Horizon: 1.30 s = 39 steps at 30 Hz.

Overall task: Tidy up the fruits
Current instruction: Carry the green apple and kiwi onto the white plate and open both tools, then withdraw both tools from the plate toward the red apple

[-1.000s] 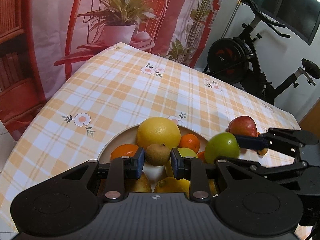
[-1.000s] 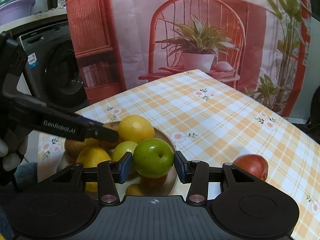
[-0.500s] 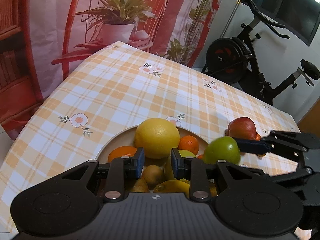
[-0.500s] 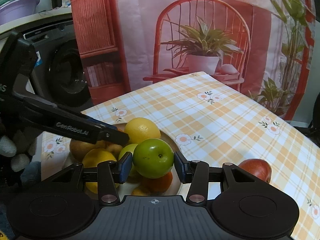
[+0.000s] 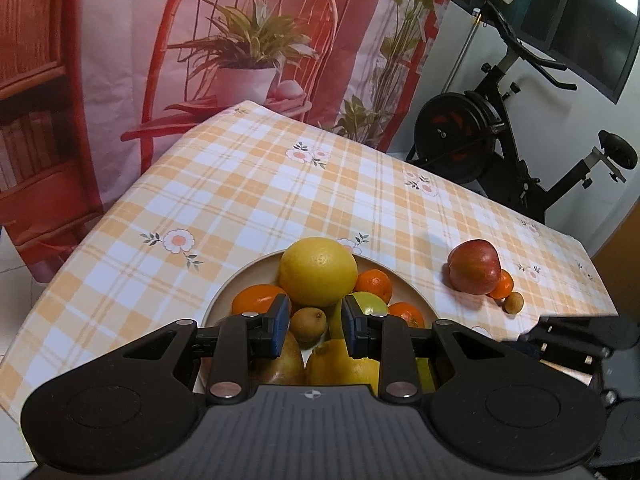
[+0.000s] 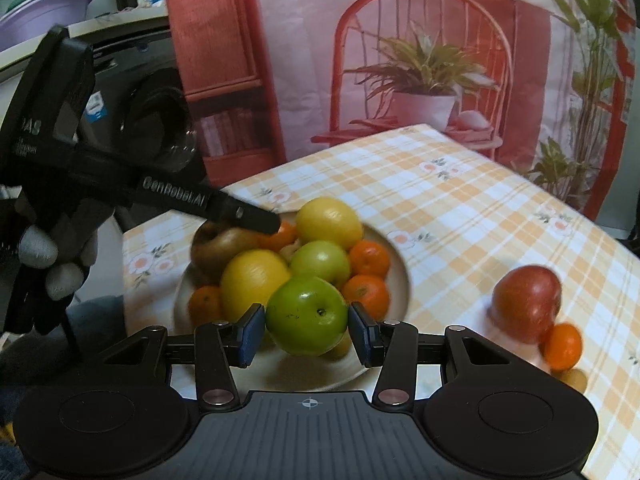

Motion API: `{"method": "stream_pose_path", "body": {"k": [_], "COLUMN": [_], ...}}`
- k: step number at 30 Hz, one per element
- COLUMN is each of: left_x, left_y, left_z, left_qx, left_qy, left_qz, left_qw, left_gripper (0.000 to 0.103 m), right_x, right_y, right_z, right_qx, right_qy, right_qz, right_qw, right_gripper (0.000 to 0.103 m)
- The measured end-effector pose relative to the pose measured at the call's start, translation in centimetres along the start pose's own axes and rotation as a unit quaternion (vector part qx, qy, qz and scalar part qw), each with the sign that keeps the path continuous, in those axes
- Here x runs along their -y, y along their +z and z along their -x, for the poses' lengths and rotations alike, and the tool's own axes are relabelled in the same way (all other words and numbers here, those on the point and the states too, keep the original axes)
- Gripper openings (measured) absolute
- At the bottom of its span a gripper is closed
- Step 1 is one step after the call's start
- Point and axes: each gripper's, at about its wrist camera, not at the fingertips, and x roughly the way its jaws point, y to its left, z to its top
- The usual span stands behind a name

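Now | right gripper (image 6: 307, 333) clamps green apple (image 6: 307, 315) over fruit plate (image 6: 400, 276) | left gripper (image 5: 313, 325) narrowed to its tightest, empty, above kiwi (image 5: 307, 323)

From my left wrist view, my own claw body hides the near part of the plate (image 5: 248, 276), and the pear (image 5: 286, 364) and lemon (image 5: 340, 364) lying there show only in part. The right claw (image 5: 532, 340) sits at the lower right of the frame, its tips hidden, so I cannot see there what it holds. The small brown fruit (image 5: 513, 303) is too small for me to name. In my right wrist view, the red apple (image 6: 527, 304) and the orange beside it (image 6: 562, 347) are blurred, and the gloved hand (image 6: 52, 256) is cut off at the left edge.
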Motion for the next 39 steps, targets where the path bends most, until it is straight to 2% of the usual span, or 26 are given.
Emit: {"method": "stream_pose_path", "body": {"k": [8,23,31,39], "left_x": [0.3,-0.4,-0.1,0.6], "left_y": [-0.7,-1.2,-1.2,-0.9], "left_z": [1.3,2.0,2.1,2.0], "left_qx": [0.012,0.018,0.017,0.022], "left_qy": [-0.001,-0.002,0.002,0.007], "left_qz": [-0.006,0.008,0.005,-0.001], "left_qw": [0.9999,0.9998,0.9998,0.9997], "left_gripper": [0.030,0.030,0.030,0.031], "right_x": [-2.4,-4.1,-4.2,-3.1], "right_y": [-1.1,-1.0,-1.0,-1.4], "right_z": [-1.0,-2.7,-2.7,-0.8], "right_qx": [-0.028,-0.052,-0.049,-0.012], "right_qy": [0.024,0.027,0.026,0.021], "right_qz": [0.007,0.026,0.026,0.009], "right_qw": [0.999,0.998,0.998,1.000], "right_gripper": [0.043,0.043,0.044,0.046]}}
